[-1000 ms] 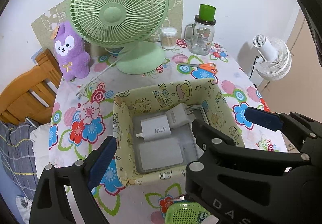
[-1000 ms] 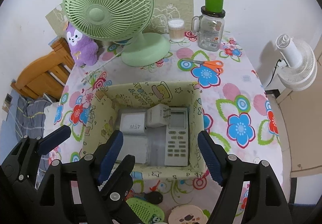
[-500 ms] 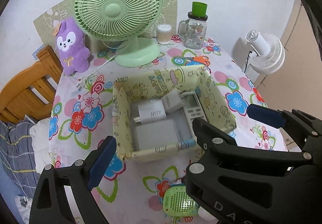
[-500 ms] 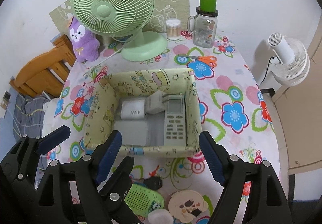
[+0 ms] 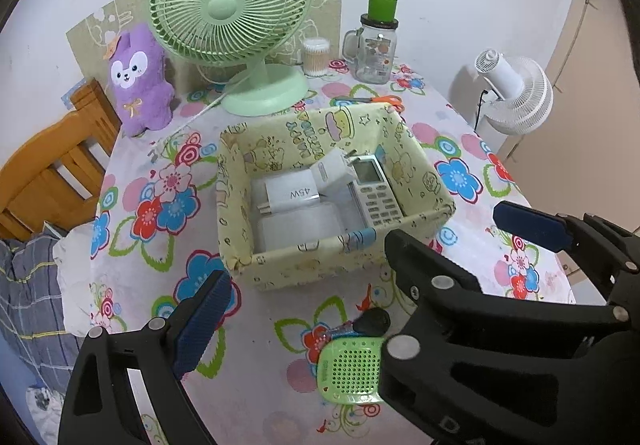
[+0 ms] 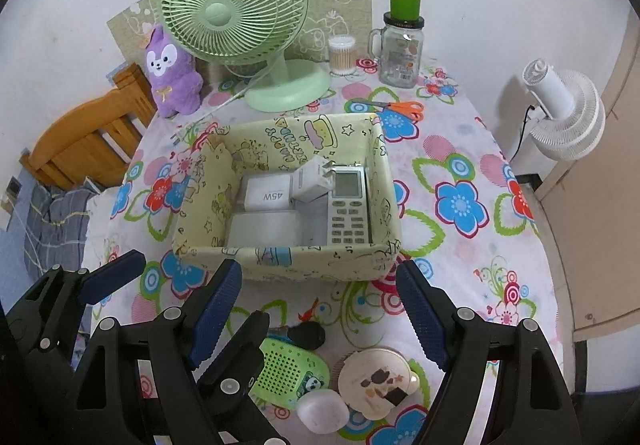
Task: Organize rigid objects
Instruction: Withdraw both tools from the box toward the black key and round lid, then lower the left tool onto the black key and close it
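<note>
- While several things already lie in the cloth box (image 6: 288,263) at the middle of the table (image 6: 460,245), the job looks roughly half done: a remote (image 6: 347,209), a white charger marked 45W (image 6: 267,196), a second charger (image 6: 310,185) and a flat white block (image 6: 262,229) sit inside.
- Left outside, near the table's front edge, are a green speaker-like gadget (image 6: 290,373), a black key (image 6: 306,337), a round compact (image 6: 376,377) and a small white egg-shaped thing (image 6: 322,411).
- Right tongs (image 6: 318,309) are spread wide and carry nothing, poised over those leftovers.
- Left tongs (image 5: 356,261) also gape, empty.
- Soft-sided, the box is pale yellow with cartoon prints, its near wall sagging slightly.
</note>
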Demonstrator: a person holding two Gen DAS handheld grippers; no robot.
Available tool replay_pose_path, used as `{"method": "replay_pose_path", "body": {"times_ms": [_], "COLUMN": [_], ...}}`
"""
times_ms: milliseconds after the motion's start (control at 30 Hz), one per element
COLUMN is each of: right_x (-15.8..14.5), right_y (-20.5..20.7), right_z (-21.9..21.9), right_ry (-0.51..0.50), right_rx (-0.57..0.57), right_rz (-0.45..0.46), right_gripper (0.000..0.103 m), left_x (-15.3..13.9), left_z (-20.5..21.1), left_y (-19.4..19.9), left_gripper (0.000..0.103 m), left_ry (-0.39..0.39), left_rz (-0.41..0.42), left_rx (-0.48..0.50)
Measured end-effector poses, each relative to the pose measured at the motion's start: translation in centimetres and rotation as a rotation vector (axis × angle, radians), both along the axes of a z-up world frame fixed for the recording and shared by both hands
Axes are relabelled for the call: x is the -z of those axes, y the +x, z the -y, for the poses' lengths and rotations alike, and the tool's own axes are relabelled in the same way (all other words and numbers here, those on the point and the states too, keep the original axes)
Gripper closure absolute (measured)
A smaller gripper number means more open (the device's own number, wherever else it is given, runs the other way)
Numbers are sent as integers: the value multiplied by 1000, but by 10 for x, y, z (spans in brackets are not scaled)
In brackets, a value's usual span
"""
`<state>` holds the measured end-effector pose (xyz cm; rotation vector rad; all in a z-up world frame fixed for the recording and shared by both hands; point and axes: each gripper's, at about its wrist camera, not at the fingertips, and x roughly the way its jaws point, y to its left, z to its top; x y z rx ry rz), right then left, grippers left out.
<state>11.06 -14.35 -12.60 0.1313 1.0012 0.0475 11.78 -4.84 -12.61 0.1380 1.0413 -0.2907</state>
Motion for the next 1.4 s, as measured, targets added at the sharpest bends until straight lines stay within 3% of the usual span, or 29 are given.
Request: {"method": "replay_pose_path", "body": {"times_ms": [633,1133,1400], "right_x": [38,78,92], "right_y": [-32,-51,-53], "right_z": [9,8,21], "right_ry": [20,35,31], "right_rx": [21,40,102], "right_rz": [-39,-97,-121], "right_gripper": [21,21,21], "left_x": [39,83,96], "left_z": [-8,-16,-5], "left_y": [-26,-37,-32], "left_gripper": [7,7,7], "left_ry": [-14,31,58], "left_rz": [-47,-99,-81], "left_rx": [3,-30,26]}}
